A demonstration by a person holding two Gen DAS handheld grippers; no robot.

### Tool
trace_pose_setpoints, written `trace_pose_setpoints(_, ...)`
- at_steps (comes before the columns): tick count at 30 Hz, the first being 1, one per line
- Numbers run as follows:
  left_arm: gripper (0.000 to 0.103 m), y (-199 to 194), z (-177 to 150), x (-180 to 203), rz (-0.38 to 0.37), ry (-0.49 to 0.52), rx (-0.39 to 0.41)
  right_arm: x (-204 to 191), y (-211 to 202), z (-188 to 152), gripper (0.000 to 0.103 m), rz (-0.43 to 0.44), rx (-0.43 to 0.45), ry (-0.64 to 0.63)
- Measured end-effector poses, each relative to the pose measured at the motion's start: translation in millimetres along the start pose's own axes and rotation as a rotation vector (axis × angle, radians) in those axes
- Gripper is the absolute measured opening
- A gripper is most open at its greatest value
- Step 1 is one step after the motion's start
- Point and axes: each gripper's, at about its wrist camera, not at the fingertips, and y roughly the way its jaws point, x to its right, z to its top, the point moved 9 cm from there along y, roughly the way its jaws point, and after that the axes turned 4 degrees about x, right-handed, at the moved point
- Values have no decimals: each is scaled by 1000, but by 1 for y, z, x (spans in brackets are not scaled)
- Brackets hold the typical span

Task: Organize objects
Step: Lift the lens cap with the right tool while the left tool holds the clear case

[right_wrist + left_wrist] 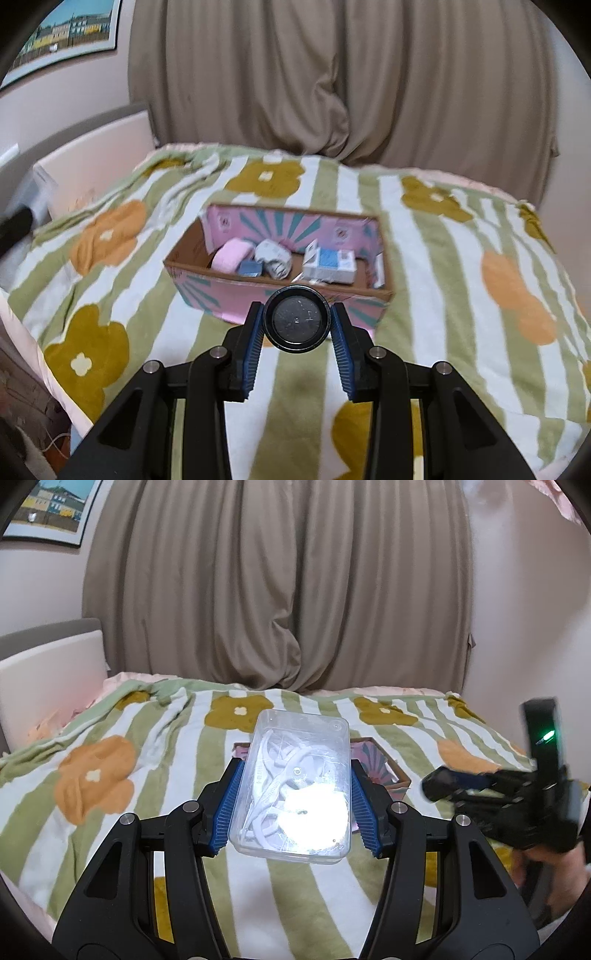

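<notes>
Two claws fill the near view: our left claw (295, 797) clamps a clear plastic case (295, 786) of white pieces, held above the bed, and our right claw (297, 328) pinches a round black container (296, 318). Beneath both we see the blanket (424, 258), striped green and white with orange and mustard flowers, covering the bed. Farther along it sits the pink cardboard box (295, 295), holding a pink roll (232, 258), a grey bundle (275, 258) and small blue-and-white packages (328, 264). Beyond, taupe curtains (332, 81) hang, with a framed picture (70, 27) on the wall to the left.
</notes>
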Motion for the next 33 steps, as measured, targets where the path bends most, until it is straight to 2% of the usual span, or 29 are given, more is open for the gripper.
trace_pose_setpoints(6,52,4,-1,8,-15,4,-6,13,-44,17,33,-37,90,4)
trace_pose_setpoints(11,52,7,-1,14,-26,11,-11,19,-55,15,33,-52,107,16)
trace_pose_setpoints(25,52,18,1,12,-32,18,-29,28,-35,11,33,-49,69,24)
trace_pose_setpoints(33,52,69,9,6,-56,37,-84,32,6,30,33,-20,29,8)
